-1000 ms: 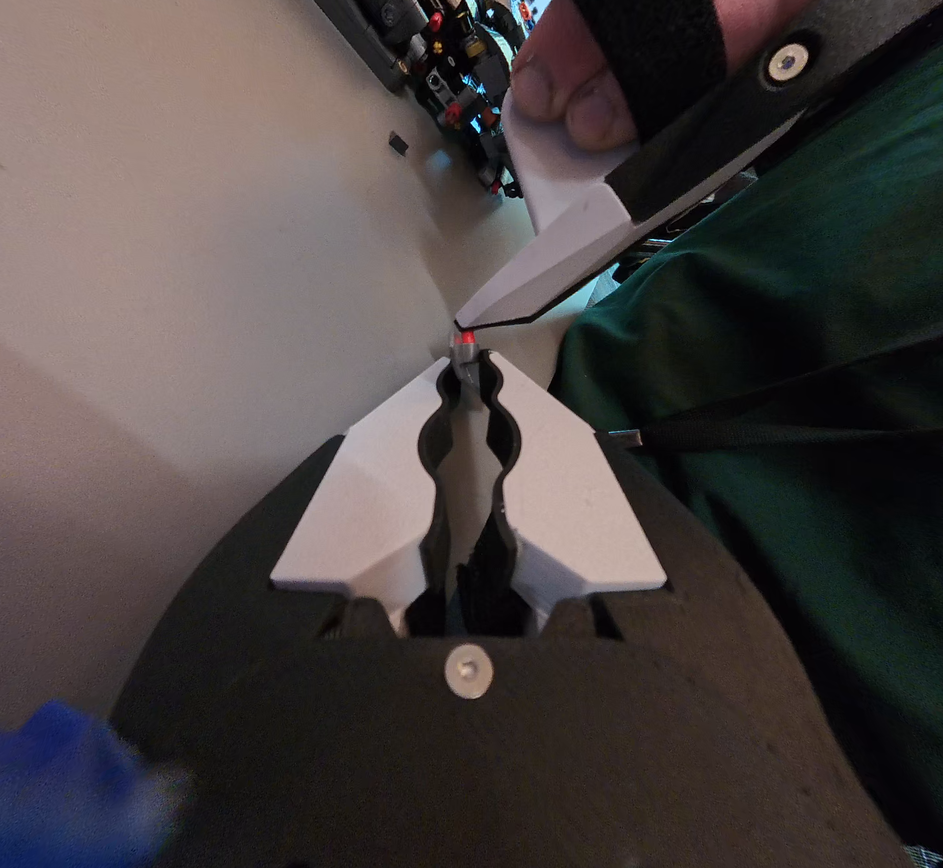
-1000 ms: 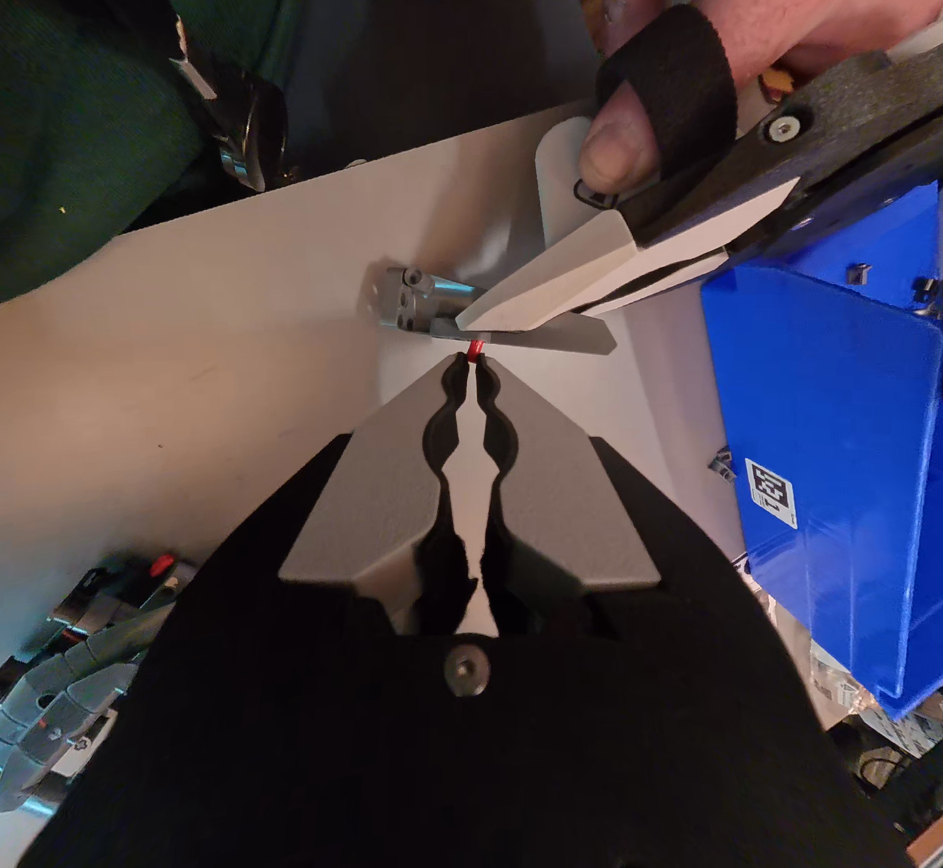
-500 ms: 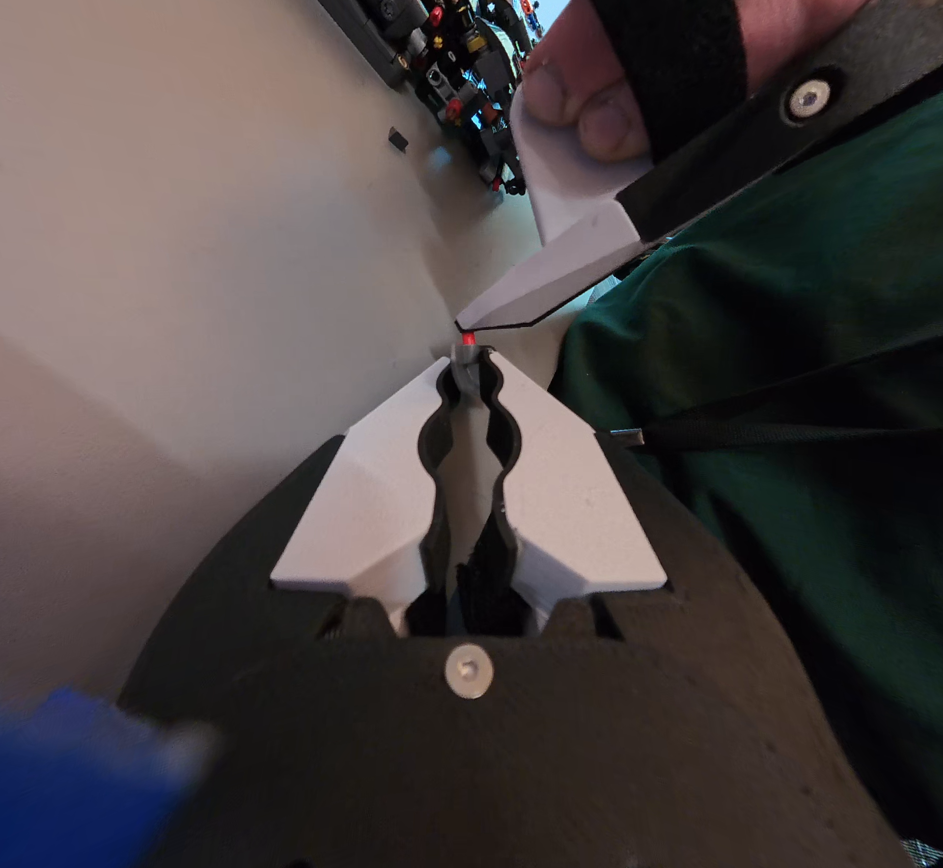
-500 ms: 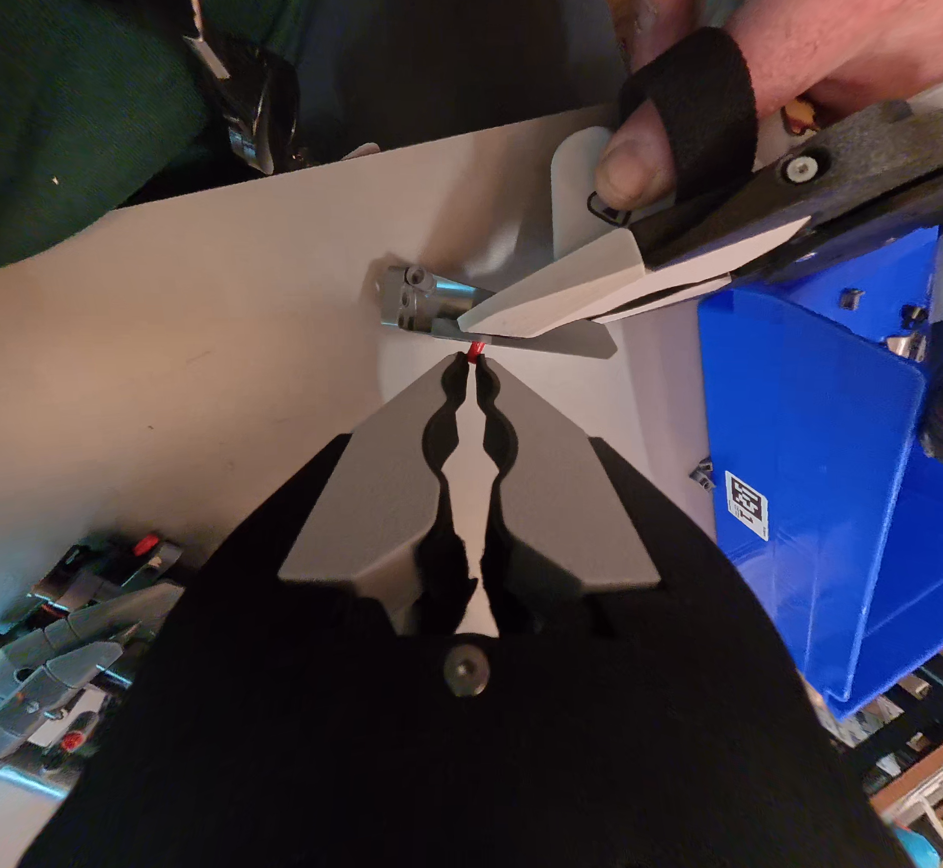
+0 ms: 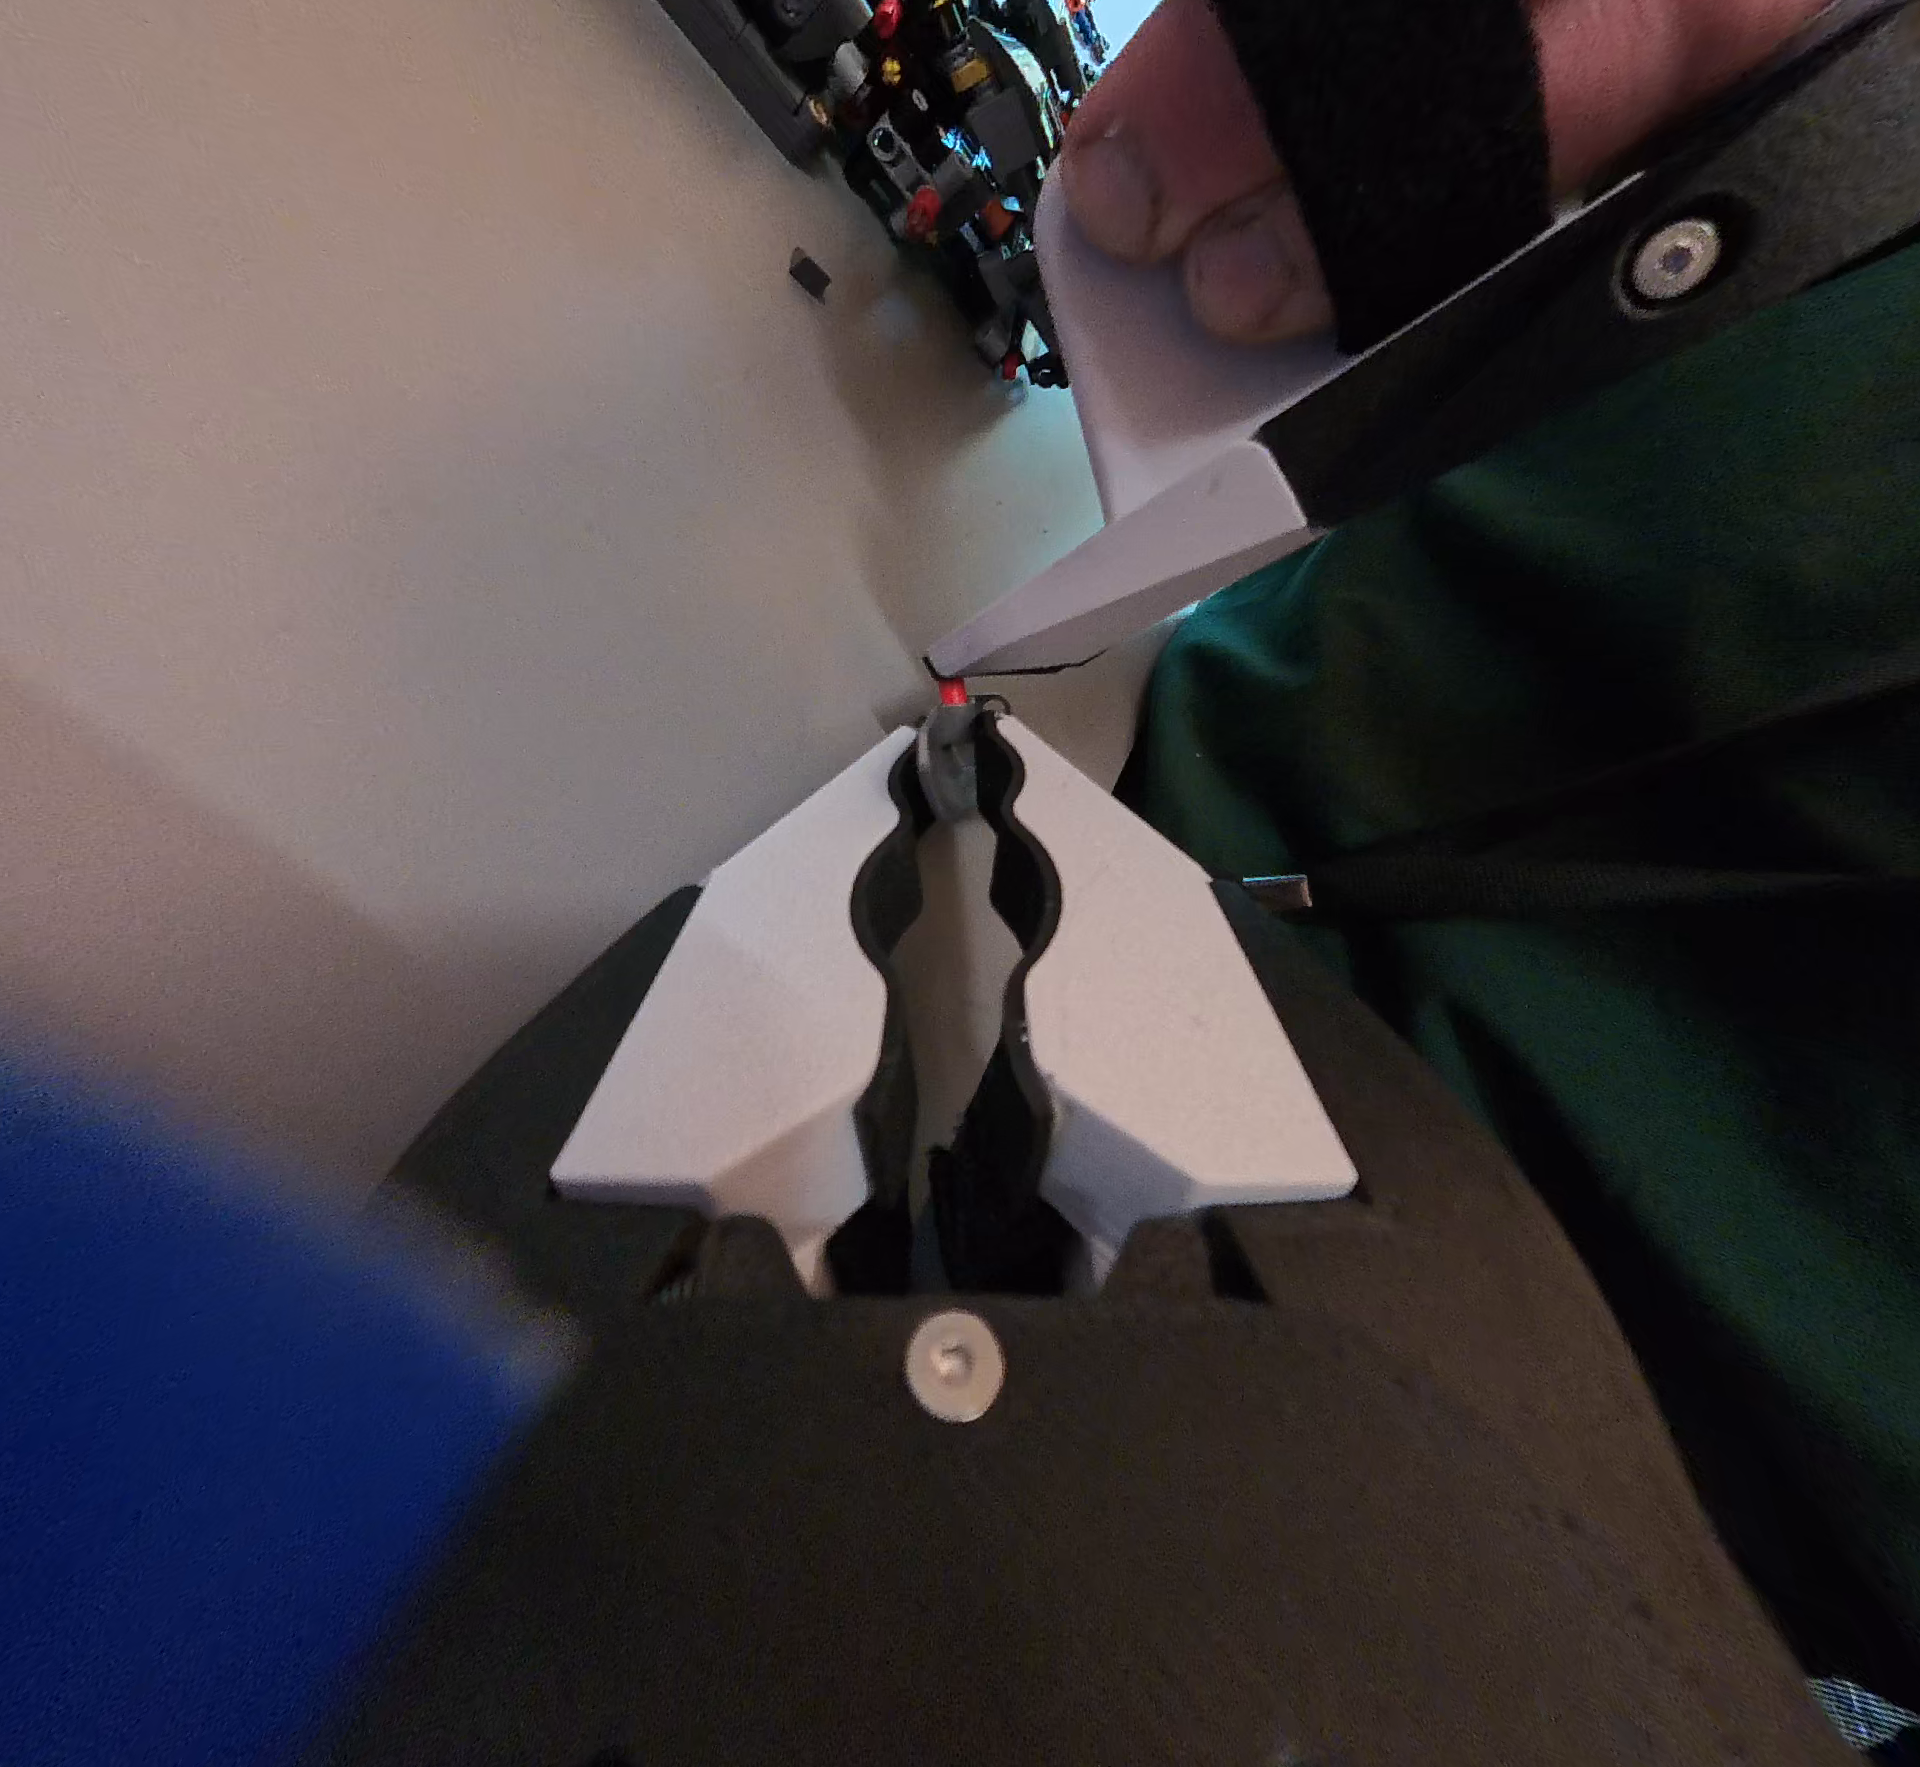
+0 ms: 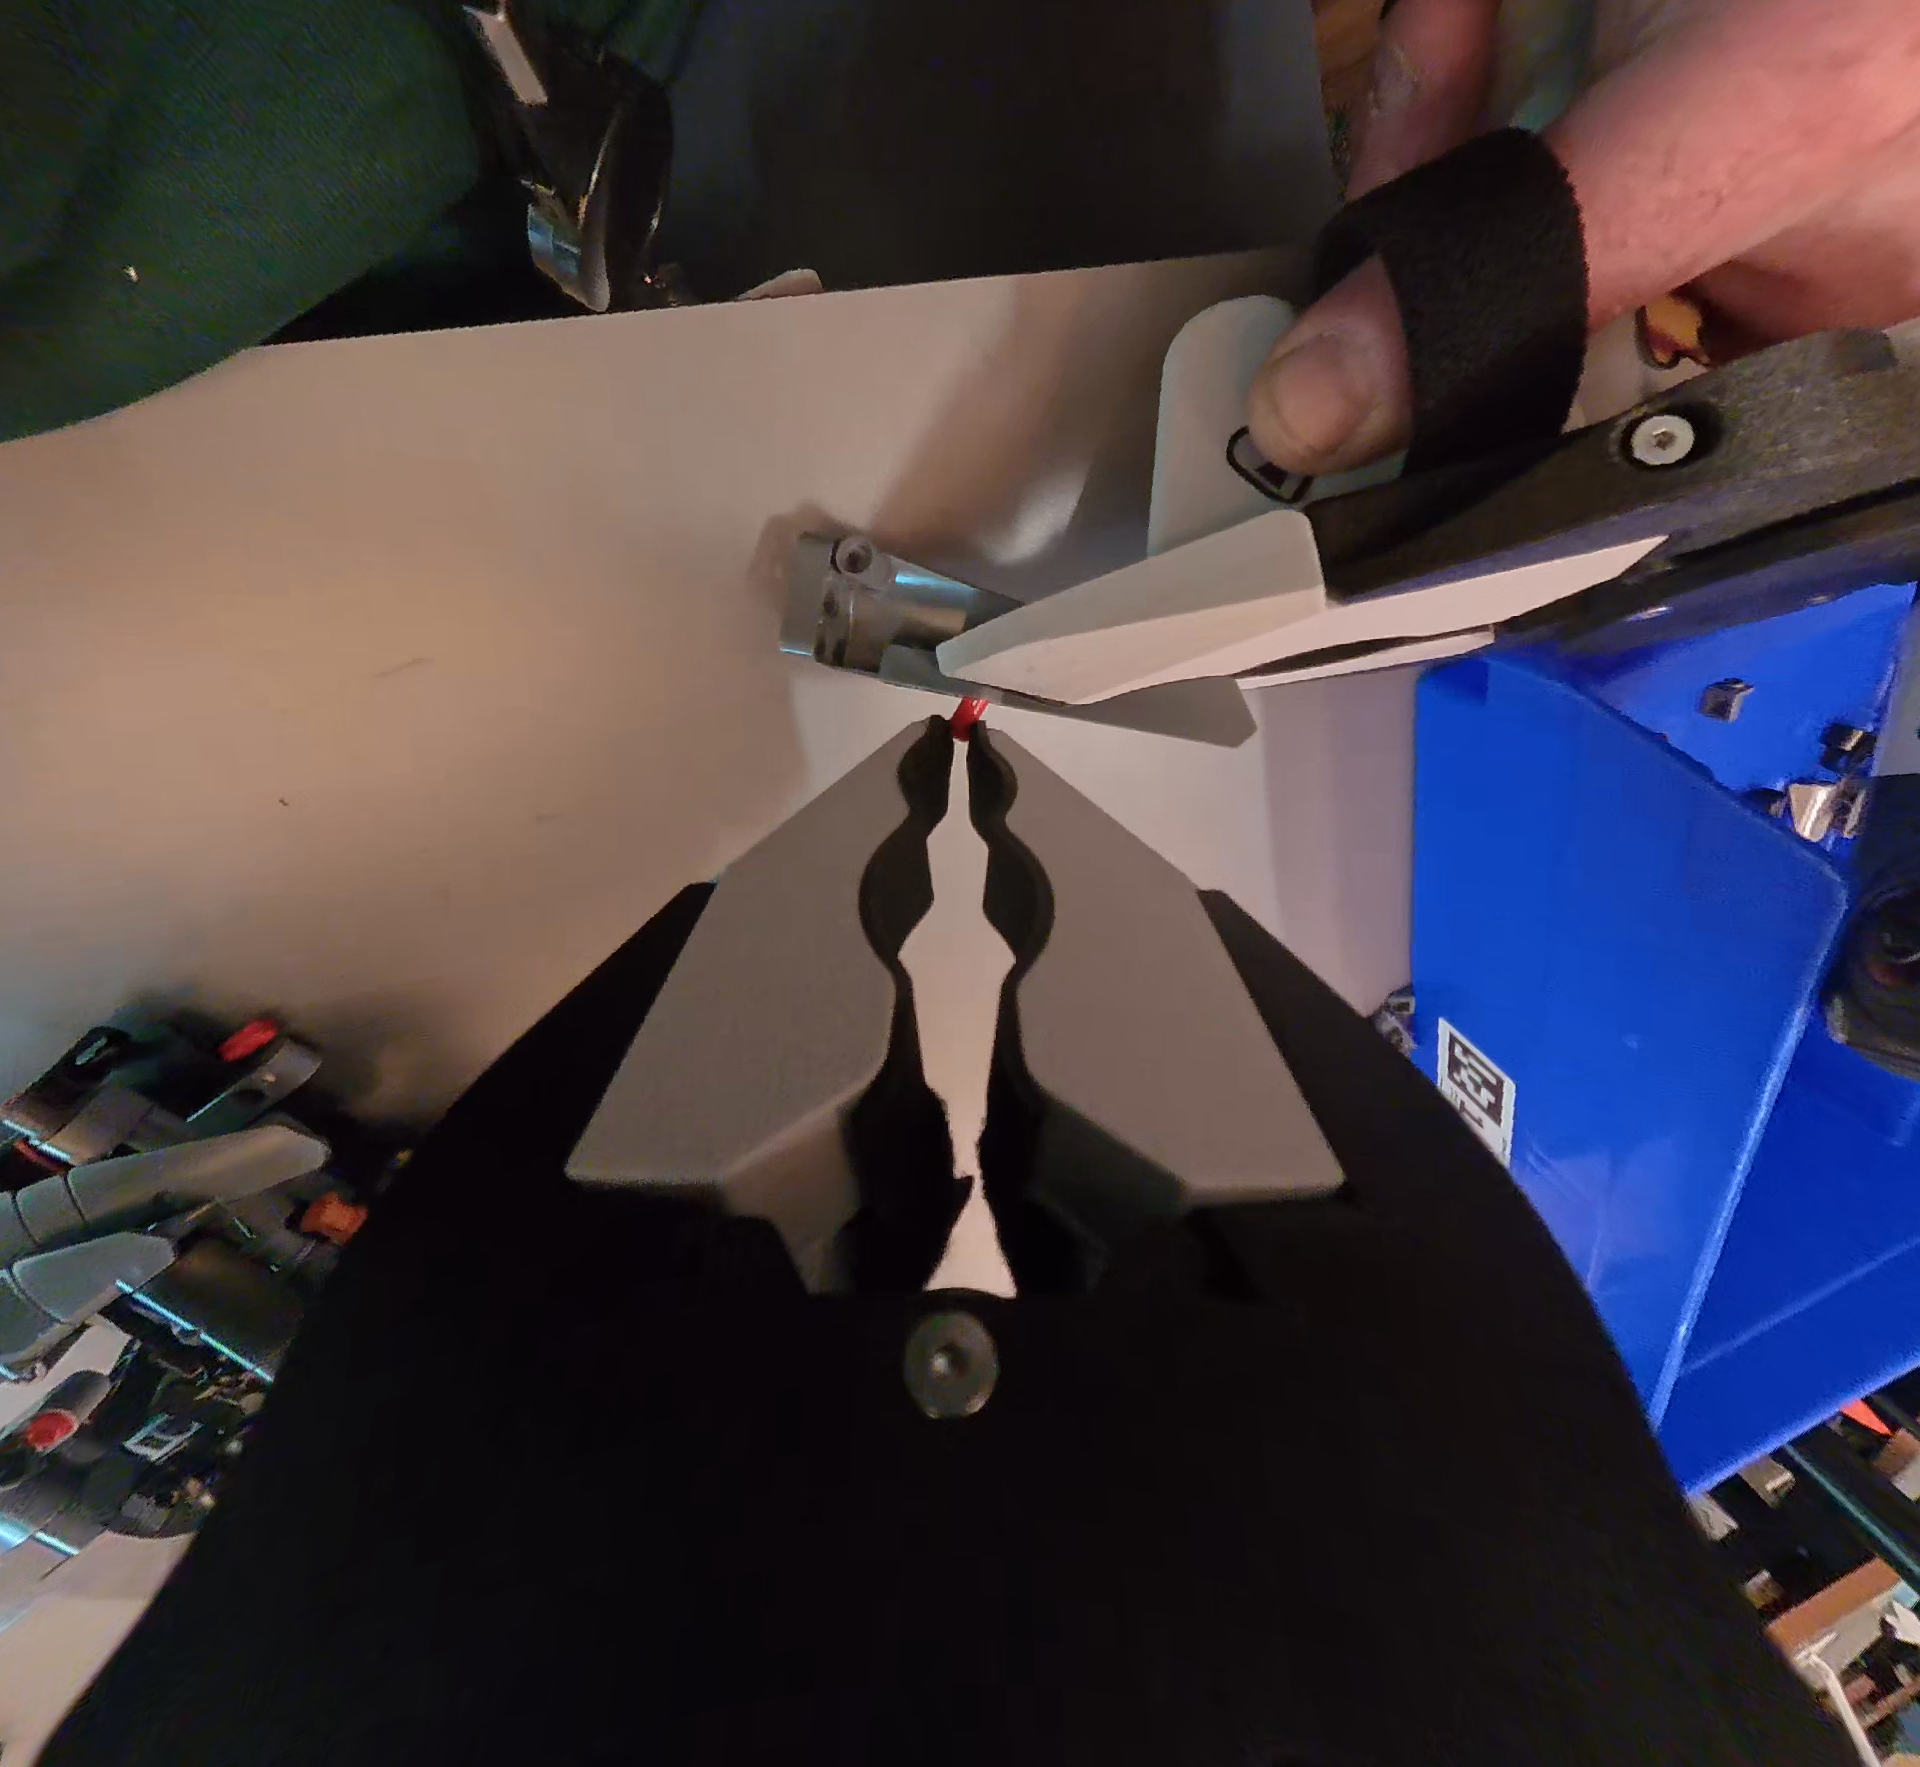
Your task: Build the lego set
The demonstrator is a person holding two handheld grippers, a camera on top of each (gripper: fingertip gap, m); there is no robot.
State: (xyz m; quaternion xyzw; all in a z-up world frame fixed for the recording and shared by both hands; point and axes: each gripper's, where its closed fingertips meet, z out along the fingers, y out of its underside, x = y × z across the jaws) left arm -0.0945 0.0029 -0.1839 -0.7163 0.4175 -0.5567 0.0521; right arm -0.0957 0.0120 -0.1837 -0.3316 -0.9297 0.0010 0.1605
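Red pin (image 6: 968, 716): pinched at tips of right hand-held gripper (image 6: 958, 743), nearly closed, pointing straight ahead into grey wing assembly (image 6: 883, 611). Assembly's long axis crosswise, clamped in left hand-held gripper (image 6: 961, 661), above white bench (image 6: 416, 574).

— What's around my right gripper (image 6: 958, 749)?

— I see the left gripper (image 6: 971, 668) crossing just ahead of its tips, clamped on a grey lego piece (image 6: 883, 616); the red pin (image 6: 966, 718) in my right jaws reaches up to that piece. A blue bin (image 6: 1621, 990) walls off the right side.

— And to the left?

— I have bare white table (image 6: 416, 678) there, open up to the edge. Lower left, a heap of grey lego parts (image 6: 156, 1198) blocks the way.

— Beyond the left gripper (image 5: 948, 749)?

— In its own view, the green sleeve (image 5: 1558, 782) fills the right; the table runs free on the left, with one small dark piece (image 5: 808, 273) lying on it.
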